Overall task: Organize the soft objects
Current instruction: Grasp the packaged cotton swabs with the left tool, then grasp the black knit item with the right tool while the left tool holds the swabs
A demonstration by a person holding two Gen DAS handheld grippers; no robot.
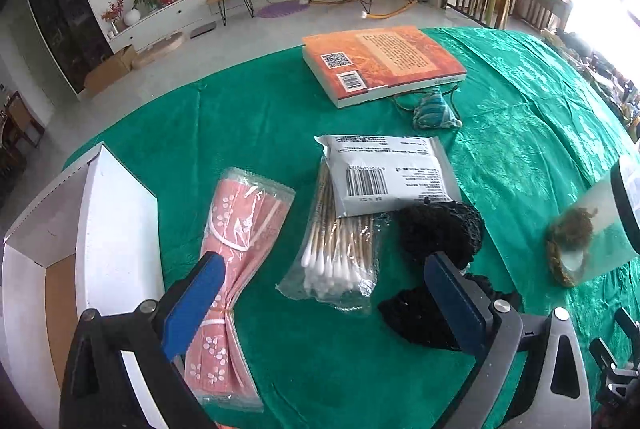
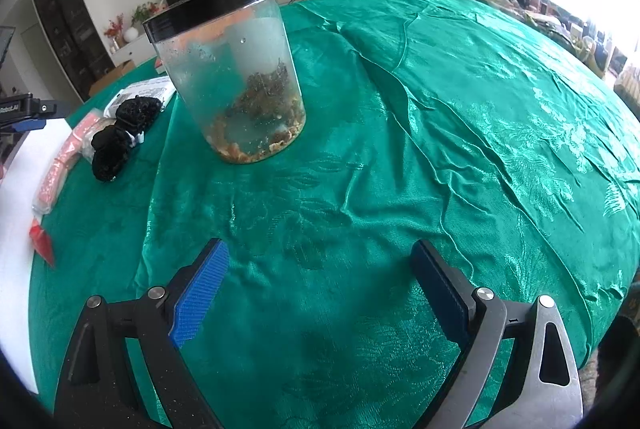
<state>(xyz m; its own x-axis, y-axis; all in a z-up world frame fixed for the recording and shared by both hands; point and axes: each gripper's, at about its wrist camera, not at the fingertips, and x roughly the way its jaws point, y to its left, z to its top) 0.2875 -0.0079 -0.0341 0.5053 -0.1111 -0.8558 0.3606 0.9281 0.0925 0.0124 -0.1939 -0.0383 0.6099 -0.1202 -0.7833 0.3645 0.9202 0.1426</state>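
My left gripper (image 1: 322, 269) is open, hovering low over a clear bag of cotton swabs (image 1: 338, 253) on the green tablecloth (image 1: 248, 117). A pink pack of face masks (image 1: 236, 253) lies under its left finger, a black mesh item (image 1: 436, 265) by its right finger. A grey plastic packet (image 1: 390, 175) rests on the swabs. A small teal pouch (image 1: 434, 111) lies beyond. My right gripper (image 2: 320, 265) is open and empty over bare cloth (image 2: 440, 109). The black mesh item (image 2: 120, 133) and the pink masks (image 2: 60, 169) show at the left in the right wrist view.
An open white cardboard box (image 1: 100, 229) stands at the left table edge. An orange book (image 1: 384, 63) lies at the far side. A clear jar with a black lid (image 2: 232, 77) stands in front of my right gripper; it also shows at the right in the left wrist view (image 1: 600, 221).
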